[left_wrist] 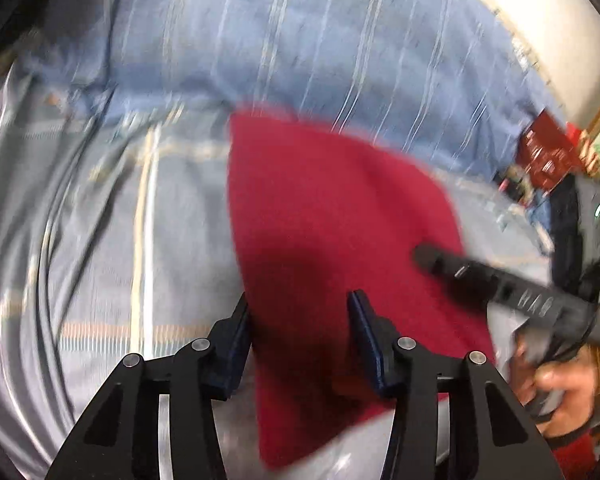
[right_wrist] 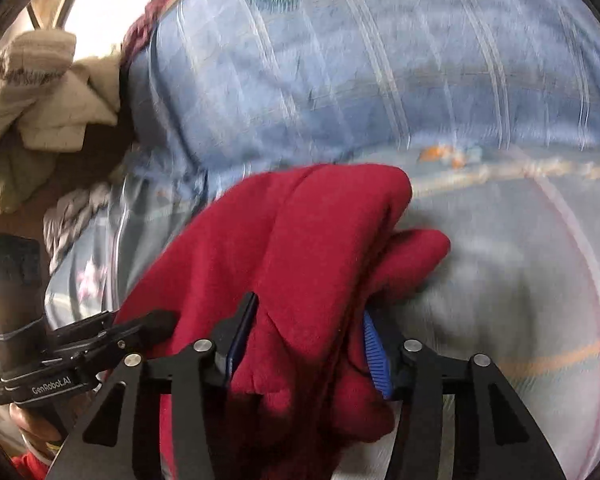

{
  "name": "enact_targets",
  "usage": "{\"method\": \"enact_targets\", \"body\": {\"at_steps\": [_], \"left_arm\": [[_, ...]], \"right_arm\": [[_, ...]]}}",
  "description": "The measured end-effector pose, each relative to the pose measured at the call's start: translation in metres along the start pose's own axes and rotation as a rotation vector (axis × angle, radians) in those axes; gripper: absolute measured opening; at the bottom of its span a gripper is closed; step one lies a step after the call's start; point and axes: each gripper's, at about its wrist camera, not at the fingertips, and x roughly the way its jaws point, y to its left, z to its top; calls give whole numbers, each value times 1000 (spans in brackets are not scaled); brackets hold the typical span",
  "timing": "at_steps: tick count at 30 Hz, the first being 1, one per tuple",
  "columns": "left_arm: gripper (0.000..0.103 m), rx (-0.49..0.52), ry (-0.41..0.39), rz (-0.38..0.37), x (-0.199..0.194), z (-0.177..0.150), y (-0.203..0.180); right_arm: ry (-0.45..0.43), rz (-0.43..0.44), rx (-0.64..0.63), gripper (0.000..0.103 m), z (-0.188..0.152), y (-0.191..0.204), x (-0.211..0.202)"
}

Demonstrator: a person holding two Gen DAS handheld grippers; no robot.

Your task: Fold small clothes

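Two black tongs — left and right — each pinch an edge of a soft, light, dark-red fleece garment, held just above a blue striped bedsheet — limp, best gripped at corners.

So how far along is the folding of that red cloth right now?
Early on. Done: little shows, no neat folded shape yet. In hand: both grippers have the red cloth between their fingers, the left gripper at one part, the right gripper on a bunched part, above the blue striped sheet. Left: laying it flat and making the folds. The beige clothes beside the sheet look unfolded.
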Motion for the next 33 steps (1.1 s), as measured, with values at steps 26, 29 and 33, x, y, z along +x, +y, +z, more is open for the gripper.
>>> {"method": "enact_targets", "body": {"at_steps": [26, 29, 33], "left_arm": [[63, -16, -288, 225, -86, -47, -24], [65, -9, -324, 218, -102, -56, -33], [67, 31, -372, 254, -123, -66, -46]], "right_arm": [[-89, -204, -183, 72, -40, 63, -51], [-136, -237, -177, 77, -45, 67, -71], [-176, -253, -159, 82, -50, 70, -89]]}}
